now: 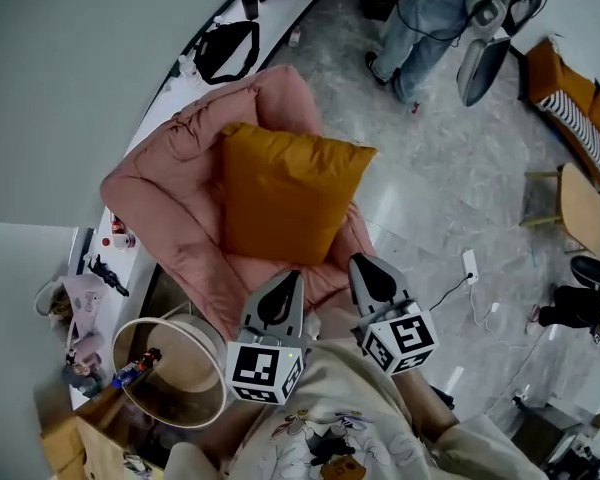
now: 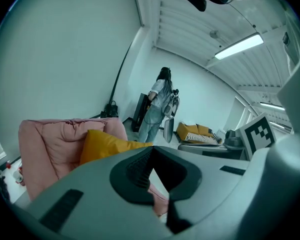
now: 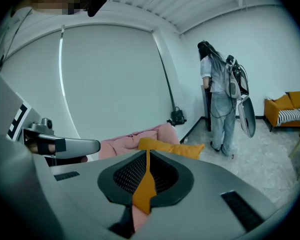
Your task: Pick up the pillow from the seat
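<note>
An orange pillow (image 1: 285, 193) leans against the back of a pink padded chair (image 1: 170, 188), on its seat. My left gripper (image 1: 292, 276) and right gripper (image 1: 358, 260) hover side by side just short of the seat's front edge. Both point at the pillow's lower edge and touch nothing. The jaws of both are shut and hold nothing. In the left gripper view the pillow (image 2: 107, 145) shows just over the shut jaw tips (image 2: 152, 149), with the chair (image 2: 50, 144) to its left. In the right gripper view the pillow (image 3: 172, 148) lies straight beyond the tips (image 3: 148, 151).
A round wooden side table (image 1: 170, 368) stands left of the chair. A black bag (image 1: 225, 48) lies by the wall. A person (image 1: 430, 18) stands on the tiled floor beyond. An orange sofa (image 1: 570, 98), a small table (image 1: 585, 208) and a power strip (image 1: 470, 263) are to the right.
</note>
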A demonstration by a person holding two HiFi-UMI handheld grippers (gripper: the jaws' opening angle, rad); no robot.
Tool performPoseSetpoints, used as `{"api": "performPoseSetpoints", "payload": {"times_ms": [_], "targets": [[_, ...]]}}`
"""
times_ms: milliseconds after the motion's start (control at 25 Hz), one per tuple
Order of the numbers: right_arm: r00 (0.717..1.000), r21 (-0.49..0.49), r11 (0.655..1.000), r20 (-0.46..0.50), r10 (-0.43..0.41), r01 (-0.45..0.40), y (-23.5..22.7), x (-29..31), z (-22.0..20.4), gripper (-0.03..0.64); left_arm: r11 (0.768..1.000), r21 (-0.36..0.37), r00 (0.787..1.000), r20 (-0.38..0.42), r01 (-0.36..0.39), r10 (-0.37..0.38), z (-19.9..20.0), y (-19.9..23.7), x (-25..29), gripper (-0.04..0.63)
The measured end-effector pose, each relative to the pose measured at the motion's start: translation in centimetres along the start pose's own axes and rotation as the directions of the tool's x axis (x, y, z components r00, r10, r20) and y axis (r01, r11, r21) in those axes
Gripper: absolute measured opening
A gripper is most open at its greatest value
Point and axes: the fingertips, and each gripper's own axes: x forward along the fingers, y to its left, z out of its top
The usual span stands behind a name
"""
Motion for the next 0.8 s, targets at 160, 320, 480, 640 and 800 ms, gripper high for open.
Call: {"api": "performPoseSetpoints", "payload": {"times_ms": [160,320,480,640,800], "targets": [[1.0,0.024,1.0,-0.023,-0.008,0.009,-2.0,1.8,-0.1,0.023,1.0,-0.001,1.0,-0.026,0.0,0.0,0.3,0.6,2.7,0.005],[0.999,0.025,1.0,-0.054,-0.007,0.008,-3.9,3.7,-0.1,0.024,1.0,-0.005,0.999,-0.049,0.0,0.0,0.5,1.4,5.4,0.005],[0.997,0.016,1.0,-0.08,0.004,-0.002,-5.3,5.9,0.0,0.03,1.0,0.017,0.997,-0.078,-0.009,0.01,0.3,3.1,7.5,0.005],[0.992,0.014,0.999,-0.123,0.032,-0.03,-6.1,8.0,-0.4,0.103,0.999,0.014,0.993,-0.111,-0.036,0.038,0.1,5.7,8.8,0.005],[0.986,0.006,0.998,-0.153,0.061,-0.061,-6.9,10.4,-0.7,0.139,0.998,0.005,0.991,-0.12,-0.066,0.066,0.1,8.2,10.4,0.005]]}}
